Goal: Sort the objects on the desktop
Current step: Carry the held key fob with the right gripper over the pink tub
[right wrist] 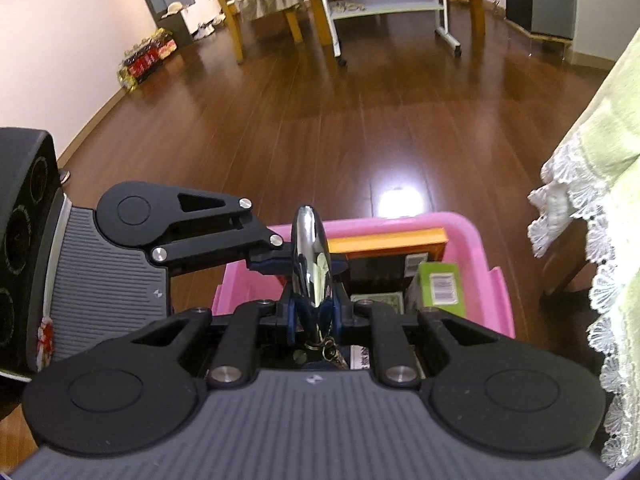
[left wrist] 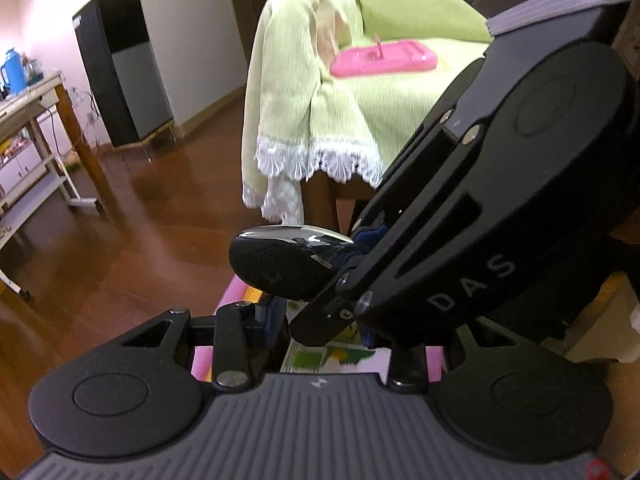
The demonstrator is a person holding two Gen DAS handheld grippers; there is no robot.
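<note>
Pink bin (right wrist: 460, 232) sits on the floor at 12 o'clock below both grippers, already holding boxes. Above it my right gripper (right wrist: 314, 308) is clamped on a glossy chrome object (right wrist: 310, 256), upright, seemingly a keyring gadget. I judge it light, stiff and slippery; grip the flat sides. My left gripper (right wrist: 280, 258), at 10 o'clock, touches it; whether it's closed I cannot tell.

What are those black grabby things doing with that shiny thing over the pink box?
A person is sorting things with two handheld grippers. The right gripper is shut on a shiny metal object, possibly a shoehorn or spoon, held above the pink bin. The bin already holds an orange book and a green box. The left gripper is right beside the object; its grip is unclear.
</note>
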